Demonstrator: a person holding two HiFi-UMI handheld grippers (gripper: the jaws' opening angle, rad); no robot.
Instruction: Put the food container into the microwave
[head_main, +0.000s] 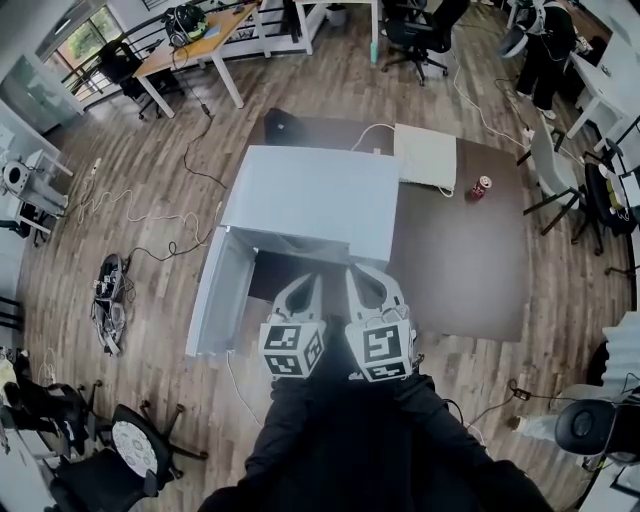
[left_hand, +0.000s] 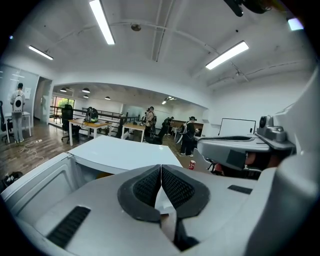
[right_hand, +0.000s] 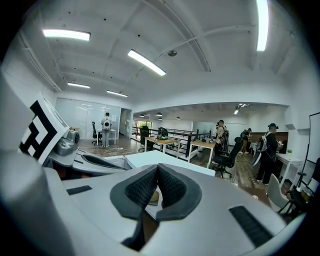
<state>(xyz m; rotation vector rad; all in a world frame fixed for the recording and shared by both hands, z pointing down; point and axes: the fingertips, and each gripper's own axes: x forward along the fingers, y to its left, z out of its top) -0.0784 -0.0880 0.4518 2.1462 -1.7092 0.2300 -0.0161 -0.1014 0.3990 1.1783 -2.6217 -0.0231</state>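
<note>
1. Wood-plank flooring runs through an open office, and in the middle a dark brown table (head_main: 470, 260) carries a white microwave (head_main: 310, 200).
2. The microwave's door (head_main: 215, 295) stands swung open on the left, so its front faces the near side, where the person stands.
3. On the far side of the table, just right of the microwave, lies a flat white box (head_main: 425, 157) with a white cable beside it.
4. A red can (head_main: 480, 188) stands near the box, further right on the table.
5. The left hand-held gripper (head_main: 303, 290) and the right hand-held gripper (head_main: 368, 283) sit side by side, close together, at the near edge of the microwave.
6. In the left gripper view, the dark ribbed pads (left_hand: 175, 187) meet along a thin line with nothing between them.
7. In the right gripper view, the pads (right_hand: 170, 187) are likewise pressed together and hold nothing.
8. The food container cannot be picked out for certain. A yellowish patch (left_hand: 102, 175) shows inside the microwave's open front in the left gripper view, but too little of it is visible to tell what it is.
9. Several people stand among desks and chairs at the far end of the room.
</note>
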